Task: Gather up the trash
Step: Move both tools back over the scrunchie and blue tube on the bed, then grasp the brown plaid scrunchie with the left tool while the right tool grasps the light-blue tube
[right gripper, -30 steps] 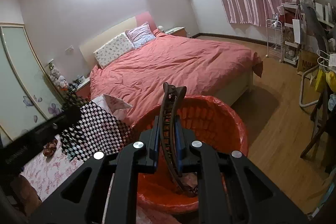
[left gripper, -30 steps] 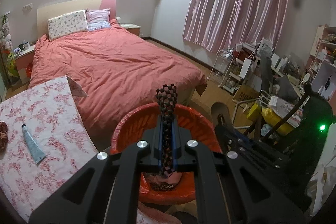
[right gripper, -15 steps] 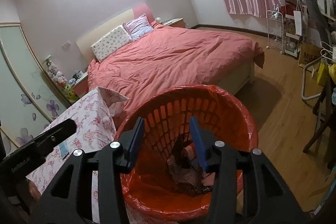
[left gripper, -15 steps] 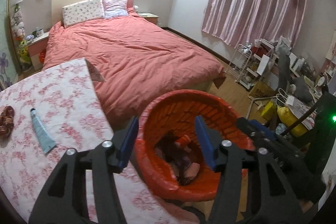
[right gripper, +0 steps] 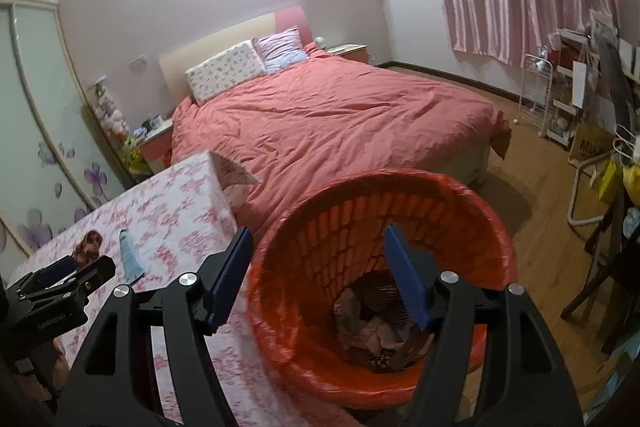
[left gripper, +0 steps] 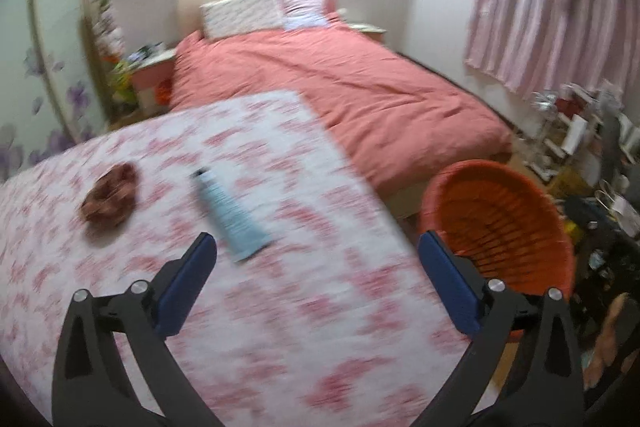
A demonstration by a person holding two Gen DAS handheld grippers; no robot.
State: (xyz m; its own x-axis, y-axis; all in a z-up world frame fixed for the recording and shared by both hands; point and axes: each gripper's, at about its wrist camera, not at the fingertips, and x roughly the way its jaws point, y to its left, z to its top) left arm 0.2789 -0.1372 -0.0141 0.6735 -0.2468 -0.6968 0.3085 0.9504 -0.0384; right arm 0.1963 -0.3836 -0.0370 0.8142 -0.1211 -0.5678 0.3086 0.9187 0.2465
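An orange bin [right gripper: 472, 227] lined with a red bag stands on the floor beside the table; crumpled trash [right gripper: 372, 331] lies at its bottom. It also shows in the left wrist view [left gripper: 500, 219]. A pale blue tube [left gripper: 232, 215] and a brown scrunchie [left gripper: 110, 197] lie on the floral tablecloth [left gripper: 280, 327]. My left gripper [left gripper: 316, 275] is open and empty above the table, just short of the tube. My right gripper [right gripper: 320, 275] is open and empty over the bin's rim. The left gripper also shows in the right wrist view [right gripper: 76, 271], near the tube [right gripper: 130, 259].
A bed with a salmon duvet [right gripper: 332, 123] lies beyond the table and bin. Shelves and clutter [right gripper: 580, 99] stand at the right by the pink curtain. A wardrobe with flower decals [right gripper: 36, 147] is at the left. Wooden floor [right gripper: 540, 219] lies right of the bin.
Both grippers opened and dropped what they held into the bin: the left a checkered item, the right a brown hair clip. The left gripper then swung left over the table, toward the tube.
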